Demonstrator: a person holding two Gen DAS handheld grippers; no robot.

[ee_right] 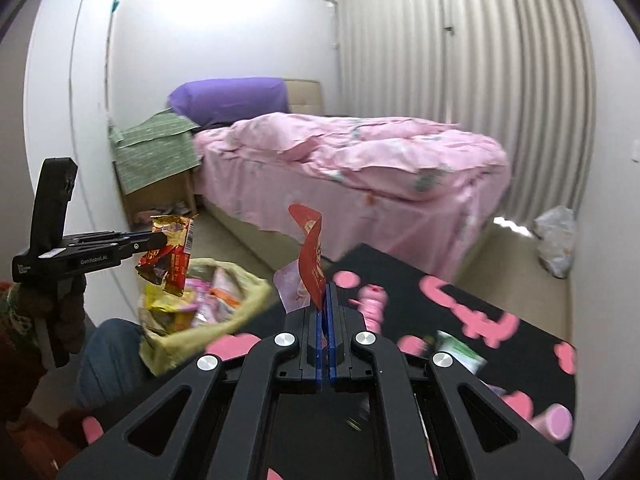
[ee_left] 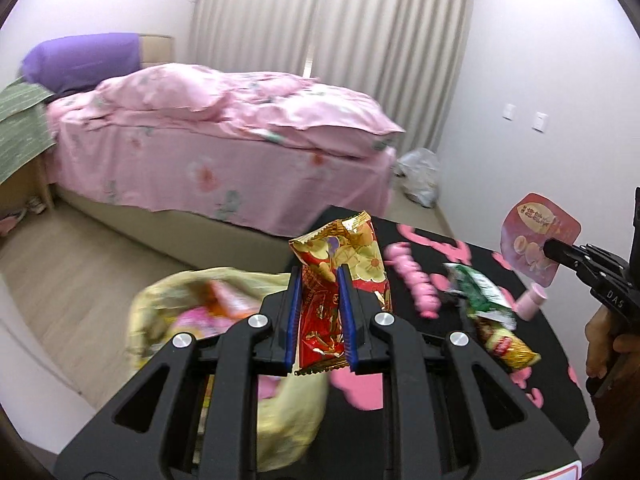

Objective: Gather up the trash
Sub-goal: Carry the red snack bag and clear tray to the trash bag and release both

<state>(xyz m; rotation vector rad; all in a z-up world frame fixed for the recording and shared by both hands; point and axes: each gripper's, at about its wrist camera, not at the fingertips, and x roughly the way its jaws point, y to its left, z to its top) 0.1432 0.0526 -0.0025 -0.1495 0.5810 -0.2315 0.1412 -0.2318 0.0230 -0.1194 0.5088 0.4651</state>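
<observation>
My left gripper (ee_left: 319,276) is shut on a red and gold snack wrapper (ee_left: 340,256), held above a yellow trash bag (ee_left: 172,304) with wrappers inside. The same wrapper (ee_right: 170,254) and bag (ee_right: 208,304) show in the right wrist view, left of centre. My right gripper (ee_right: 325,292) is shut on a red and pink foil lid (ee_right: 310,256), which also shows in the left wrist view (ee_left: 536,240) at the right. A green and yellow wrapper (ee_left: 488,312) lies on the black table (ee_left: 440,380).
A pink toy (ee_left: 416,284) and a pink cup (ee_left: 532,300) lie on the table with its pink patterns. A bed (ee_left: 224,140) with pink bedding stands behind. A white plastic bag (ee_left: 420,176) sits on the floor by the curtain.
</observation>
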